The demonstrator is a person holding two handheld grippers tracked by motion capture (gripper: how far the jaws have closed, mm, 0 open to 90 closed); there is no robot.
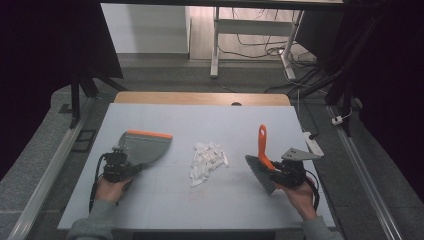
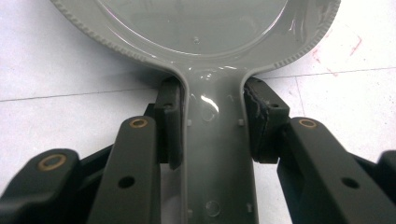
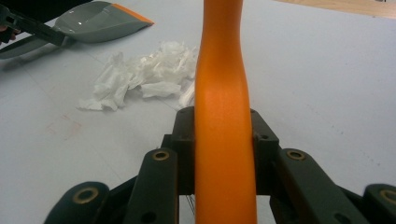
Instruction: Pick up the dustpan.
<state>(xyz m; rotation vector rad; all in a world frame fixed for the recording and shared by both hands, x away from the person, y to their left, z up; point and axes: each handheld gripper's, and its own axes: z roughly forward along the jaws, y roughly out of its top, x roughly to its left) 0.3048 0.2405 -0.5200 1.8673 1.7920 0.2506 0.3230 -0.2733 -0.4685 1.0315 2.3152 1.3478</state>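
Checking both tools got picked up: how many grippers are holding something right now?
2. The left gripper is shut on the dustpan handle at the table's left; the right gripper is shut on the brush handle at its right.

From my remote seat I see a pale grey tabletop (image 1: 200,125) with a wooden far edge (image 1: 200,98), grey carpeted floor (image 1: 165,75) beyond, a white-legged desk frame (image 1: 216,45), tangled black cables (image 1: 300,60), and dark curtains (image 1: 45,50) flanking both sides.

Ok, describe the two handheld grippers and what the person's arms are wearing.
Both grippers, left gripper and right gripper, are black, with brass-coloured pivot pins on their linkages. Black cables trail from each. A grey three-cornered plate tops the right one. Sleeves are grey-green.
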